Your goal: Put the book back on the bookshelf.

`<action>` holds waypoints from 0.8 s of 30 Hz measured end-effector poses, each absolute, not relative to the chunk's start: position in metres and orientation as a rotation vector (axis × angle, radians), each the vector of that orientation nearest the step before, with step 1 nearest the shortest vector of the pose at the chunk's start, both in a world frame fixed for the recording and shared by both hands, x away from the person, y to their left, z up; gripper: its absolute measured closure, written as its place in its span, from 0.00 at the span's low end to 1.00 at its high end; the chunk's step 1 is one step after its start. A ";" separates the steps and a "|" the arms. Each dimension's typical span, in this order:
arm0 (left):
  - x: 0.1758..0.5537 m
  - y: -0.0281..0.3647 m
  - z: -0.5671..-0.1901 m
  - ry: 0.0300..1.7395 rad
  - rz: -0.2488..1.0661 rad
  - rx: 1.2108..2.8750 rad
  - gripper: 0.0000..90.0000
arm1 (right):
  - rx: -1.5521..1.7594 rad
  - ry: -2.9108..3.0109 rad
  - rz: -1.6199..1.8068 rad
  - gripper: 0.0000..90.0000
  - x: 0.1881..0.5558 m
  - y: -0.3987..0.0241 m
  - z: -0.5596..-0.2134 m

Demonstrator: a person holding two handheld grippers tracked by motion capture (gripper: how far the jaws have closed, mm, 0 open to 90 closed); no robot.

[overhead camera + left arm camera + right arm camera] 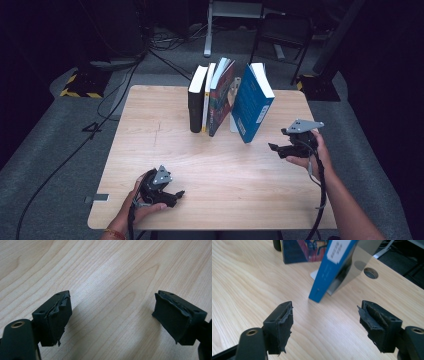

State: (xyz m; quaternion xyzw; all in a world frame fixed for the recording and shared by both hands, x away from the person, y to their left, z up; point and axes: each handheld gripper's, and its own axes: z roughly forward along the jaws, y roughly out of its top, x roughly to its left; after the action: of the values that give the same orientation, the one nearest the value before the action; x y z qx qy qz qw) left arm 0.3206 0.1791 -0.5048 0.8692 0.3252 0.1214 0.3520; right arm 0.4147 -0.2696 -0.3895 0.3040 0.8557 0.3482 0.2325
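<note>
Glossy blue paperback [251, 104] is leaning on a grey metal bookend [352, 267]; right gripper [278, 148] is gaping wide, empty, near it; left gripper [176, 196] is likewise wide and empty over pale woodgrain table [225, 175].

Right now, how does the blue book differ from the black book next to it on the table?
The blue book leans steeply to one side at the right end of the row; the black book stands upright at the left end. The blue book looks larger and carries a white label; the black book's cover is plain. Both rest on the wooden table with spines toward the person.
</note>
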 end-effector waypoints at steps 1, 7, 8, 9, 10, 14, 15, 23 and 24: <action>0.321 0.179 -0.505 0.842 0.314 2.249 0.17 | 0.826 2.349 0.962 0.30 0.409 -0.274 -0.394; 0.321 0.179 -0.505 0.842 0.314 2.250 0.17 | 0.829 2.349 0.980 0.28 0.397 -0.285 -0.408; 0.321 0.179 -0.505 0.842 0.314 2.250 0.17 | 0.820 2.345 0.951 0.28 0.392 -0.290 -0.415; 0.321 0.179 -0.505 0.842 0.314 2.250 0.17 | 0.820 2.345 0.951 0.28 0.392 -0.290 -0.415; 0.321 0.179 -0.505 0.842 0.314 2.249 0.17 | 0.815 2.344 0.958 0.28 0.390 -0.292 -0.418; 0.321 0.179 -0.505 0.842 0.314 2.249 0.17 | 0.803 2.346 0.965 0.28 0.379 -0.303 -0.430; 0.321 0.179 -0.505 0.841 0.314 2.249 0.17 | 0.808 2.348 0.967 0.28 0.376 -0.305 -0.432; 0.321 0.179 -0.505 0.842 0.314 2.249 0.17 | 0.839 2.375 0.960 0.28 0.359 -0.328 -0.454; 0.321 0.179 -0.505 0.842 0.314 2.249 0.17 | 0.858 2.374 0.954 0.28 0.357 -0.331 -0.458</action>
State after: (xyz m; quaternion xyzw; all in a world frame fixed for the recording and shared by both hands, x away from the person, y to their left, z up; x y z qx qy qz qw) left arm 0.3206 0.1791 -0.5048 0.8692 0.3254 0.1215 0.3520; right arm 0.3565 -0.3314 -0.4578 0.3100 0.8583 0.3449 0.2197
